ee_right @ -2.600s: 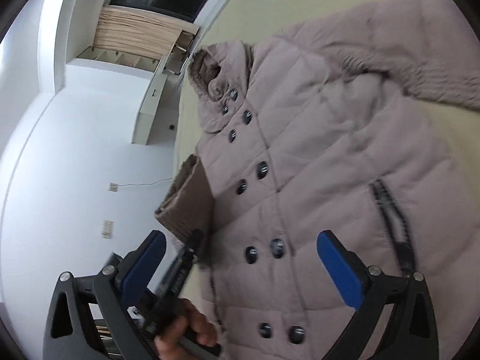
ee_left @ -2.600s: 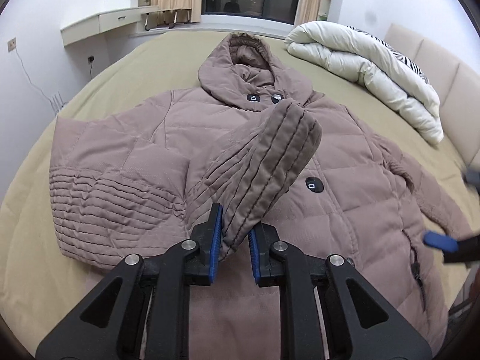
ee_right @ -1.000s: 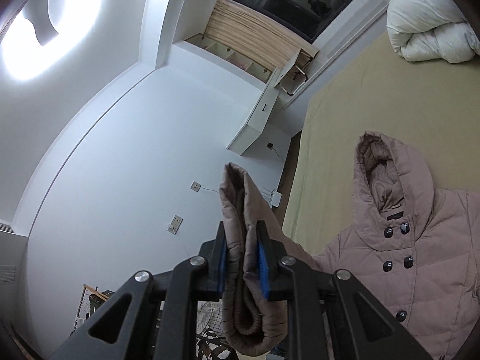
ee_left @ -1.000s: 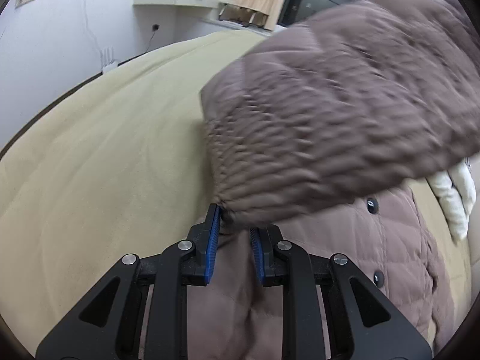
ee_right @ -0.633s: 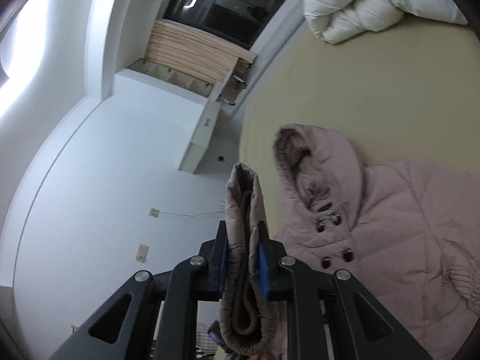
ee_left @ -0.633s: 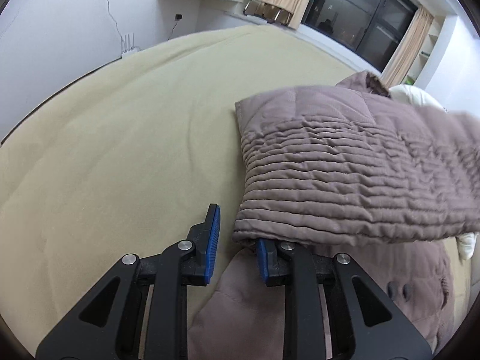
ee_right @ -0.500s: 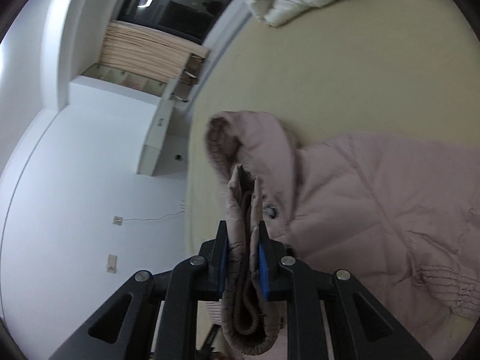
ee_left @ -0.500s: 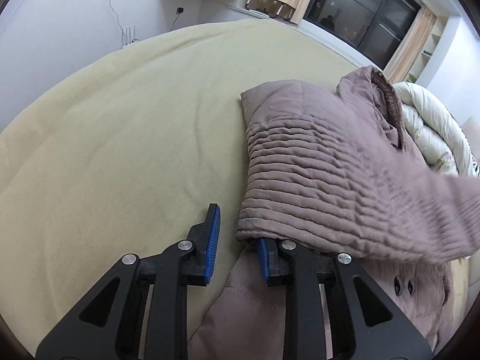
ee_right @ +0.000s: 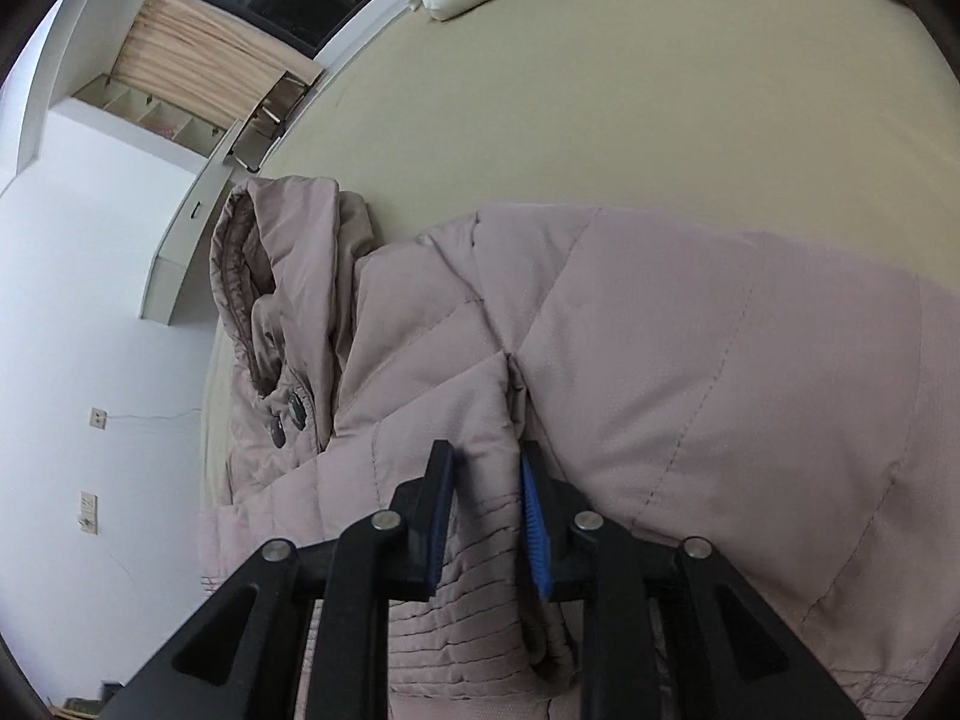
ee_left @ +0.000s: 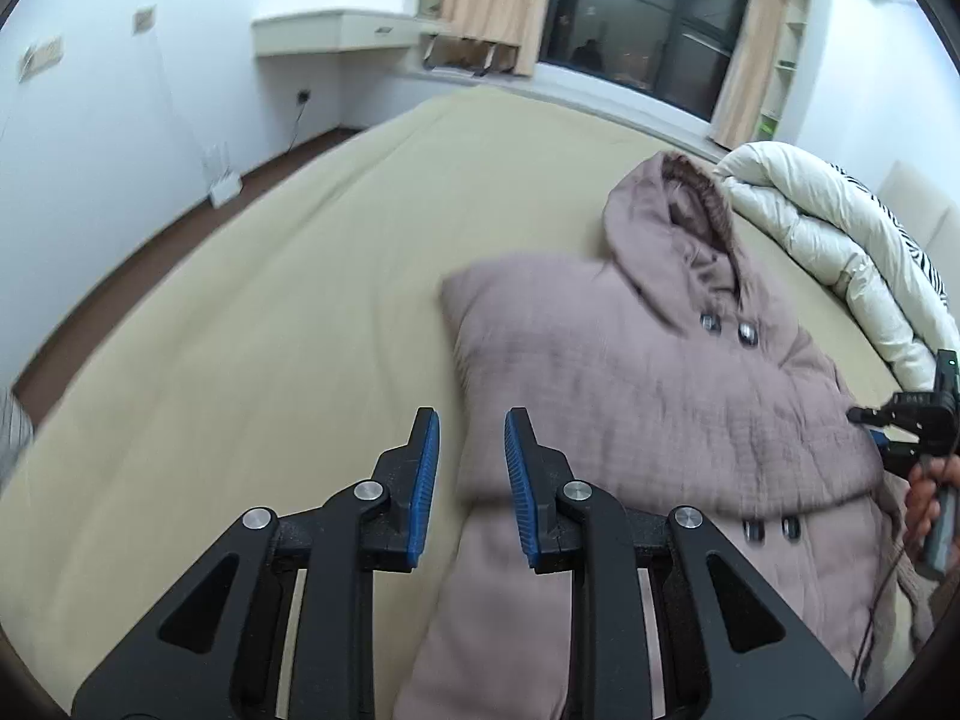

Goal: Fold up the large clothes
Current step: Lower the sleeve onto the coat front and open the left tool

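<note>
— Beige bed (ee_left: 252, 324) carries what?
— One mauve hooded down coat (ee_left: 672, 396), sleeve folded across. Left gripper (ee_left: 468, 474) stands narrowly parted, empty. Right gripper (ee_right: 486, 516) is opening, cuff (ee_right: 480, 546) between its jaws.

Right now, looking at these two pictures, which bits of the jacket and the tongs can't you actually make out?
- Jacket hem: left wrist view, cut off by the lower edge and hidden behind the left tongs.
- Folded sleeve: left wrist view, motion-blurred, stitching unclear.
- Cuff: right wrist view, its end hidden behind the opening right tongs.
- Far sleeve: right wrist view, cut off by the right edge.
</note>
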A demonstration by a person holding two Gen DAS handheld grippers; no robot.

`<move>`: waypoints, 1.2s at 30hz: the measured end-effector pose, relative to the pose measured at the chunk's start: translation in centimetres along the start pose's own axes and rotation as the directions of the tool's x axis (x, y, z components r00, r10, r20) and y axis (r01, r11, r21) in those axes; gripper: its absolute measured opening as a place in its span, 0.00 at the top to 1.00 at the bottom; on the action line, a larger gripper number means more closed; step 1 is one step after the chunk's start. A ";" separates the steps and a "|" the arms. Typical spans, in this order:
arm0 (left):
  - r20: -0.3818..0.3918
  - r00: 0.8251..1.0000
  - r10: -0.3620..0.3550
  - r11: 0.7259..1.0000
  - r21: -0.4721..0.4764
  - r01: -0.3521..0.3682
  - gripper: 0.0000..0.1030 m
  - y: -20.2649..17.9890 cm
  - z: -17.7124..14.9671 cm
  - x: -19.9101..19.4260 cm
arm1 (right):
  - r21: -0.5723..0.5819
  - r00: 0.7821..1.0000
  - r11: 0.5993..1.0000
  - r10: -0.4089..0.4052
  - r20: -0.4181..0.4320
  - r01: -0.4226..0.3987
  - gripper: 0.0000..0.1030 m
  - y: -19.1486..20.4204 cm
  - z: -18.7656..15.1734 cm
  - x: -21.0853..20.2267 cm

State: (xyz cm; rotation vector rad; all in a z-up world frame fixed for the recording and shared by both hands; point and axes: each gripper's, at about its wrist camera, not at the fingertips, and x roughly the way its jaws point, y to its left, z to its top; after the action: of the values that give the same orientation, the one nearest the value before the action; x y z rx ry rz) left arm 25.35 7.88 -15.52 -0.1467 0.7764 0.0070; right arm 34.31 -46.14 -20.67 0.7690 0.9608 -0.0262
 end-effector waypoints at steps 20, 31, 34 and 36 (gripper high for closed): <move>-0.016 0.998 0.054 0.998 0.024 -0.054 0.78 0.5 3.9 6.1 | -0.422 0.983 0.902 -0.020 0.183 0.097 0.31 9.2 -5.5 -5.5; -0.226 0.974 0.024 0.996 0.086 -0.004 0.80 0.2 5.5 13.8 | -0.486 0.970 0.839 -0.211 0.122 0.244 0.44 7.3 -6.4 1.2; -0.145 0.989 0.001 0.998 0.064 0.009 0.80 1.0 7.3 12.1 | -0.452 0.976 0.867 -0.160 0.145 0.210 0.45 7.8 -6.5 -1.4; -0.137 0.990 0.015 0.998 0.056 -0.008 0.80 1.2 8.5 12.8 | -0.453 0.973 0.864 -0.161 0.165 0.220 0.45 7.9 -6.6 -1.4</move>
State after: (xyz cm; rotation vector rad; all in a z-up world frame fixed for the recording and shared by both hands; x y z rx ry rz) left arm 40.33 9.55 -18.68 -0.0906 0.9141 -0.0138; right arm 31.43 -36.76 -17.26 0.2174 0.8754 -0.0115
